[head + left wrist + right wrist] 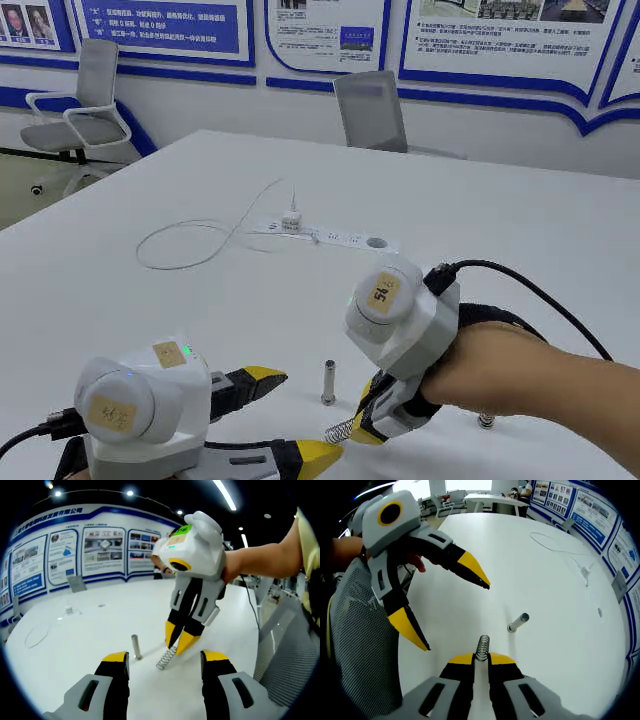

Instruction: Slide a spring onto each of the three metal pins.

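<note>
Spring is pinched at one end by the right hand-held gripper, its free end aimed at the upright pin on the desk, probably for threading. The left hand-held gripper gapes empty nearby.

Lower right of the head view, the right hand hides most of a small metal piece (pin or spring, can't tell). Bottom edge crops the left gripper, and the wall posters are unreadably small.
</note>
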